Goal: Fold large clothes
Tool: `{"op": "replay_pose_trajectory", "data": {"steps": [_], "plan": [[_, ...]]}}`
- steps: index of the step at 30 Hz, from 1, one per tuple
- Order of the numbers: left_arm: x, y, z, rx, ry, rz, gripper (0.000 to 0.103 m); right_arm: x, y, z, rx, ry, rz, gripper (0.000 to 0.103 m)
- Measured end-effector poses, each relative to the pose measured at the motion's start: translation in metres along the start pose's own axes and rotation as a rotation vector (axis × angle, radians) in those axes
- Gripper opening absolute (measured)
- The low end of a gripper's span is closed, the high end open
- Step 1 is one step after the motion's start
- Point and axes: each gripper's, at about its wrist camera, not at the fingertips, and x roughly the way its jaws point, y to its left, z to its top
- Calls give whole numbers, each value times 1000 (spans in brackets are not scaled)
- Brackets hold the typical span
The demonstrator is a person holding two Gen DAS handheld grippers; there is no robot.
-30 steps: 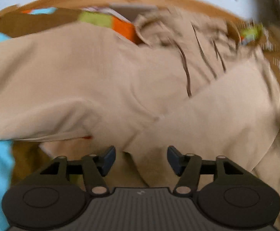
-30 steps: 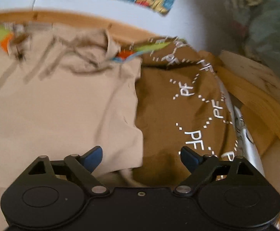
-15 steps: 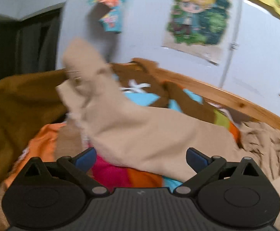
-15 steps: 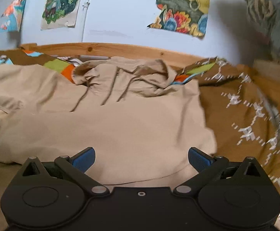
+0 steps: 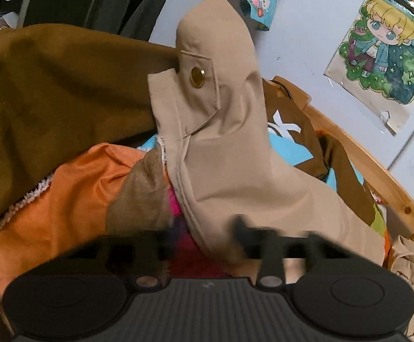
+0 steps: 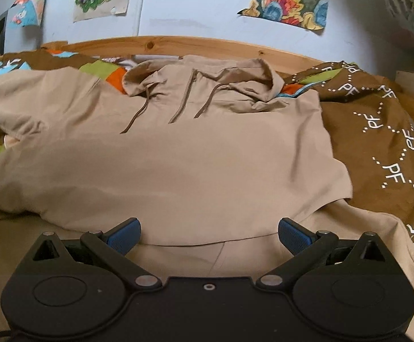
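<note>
A beige hooded jacket (image 6: 178, 154) lies spread on the bed in the right wrist view, hood (image 6: 207, 77) and drawstrings (image 6: 182, 105) at the far end. My right gripper (image 6: 208, 236) hovers open over its near hem, nothing between the blue pads. In the left wrist view one beige sleeve (image 5: 229, 154) stands up in a peak, its cuff tab with a brass snap (image 5: 197, 73) facing me. My left gripper (image 5: 204, 242) is at the sleeve's base. Its fingers are motion-blurred and closer together, with the sleeve's edge between them.
A brown blanket printed with white "PF" (image 6: 378, 131) lies right of the jacket. Brown fabric (image 5: 50, 91) and orange cloth (image 5: 73, 193) bunch up left of the sleeve. A wooden bed rail (image 6: 178, 44) and a poster-covered wall (image 5: 383, 54) close off the far side.
The left gripper has swung left from the jacket body to the raised sleeve, and its fingers have narrowed from wide open. The right gripper opened wider and pulled back to the hem.
</note>
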Motion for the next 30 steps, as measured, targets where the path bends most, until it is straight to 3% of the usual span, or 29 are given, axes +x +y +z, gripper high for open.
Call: {"op": "replay_pose_trajectory", "data": {"steps": [3, 7, 11, 15, 18, 23, 27, 30], "plan": [[-14, -5, -1, -27, -67, -22, 6, -1, 2, 0, -18, -7, 14, 102], [-46, -26, -3, -25, -204, -94, 2, -2, 1, 0, -27, -8, 12, 102], [-85, -89, -10, 249, -373, -188, 1, -8, -2, 5, -28, -38, 2, 102], [-109, -156, -25, 522, -432, -353, 1, -14, -11, 13, 15, -69, -6, 102], [-121, -209, -47, 710, -418, -510, 1, -19, -21, 19, 51, -87, -20, 102], [-123, -282, -124, 1032, -248, -787, 1, -29, -44, 29, 112, -150, -69, 102], [-111, -309, -211, 1285, -46, -881, 2, -34, -71, 33, 187, -184, -124, 102], [-95, -308, -276, 1397, 123, -873, 7, -35, -89, 32, 253, -189, -145, 102]]}}
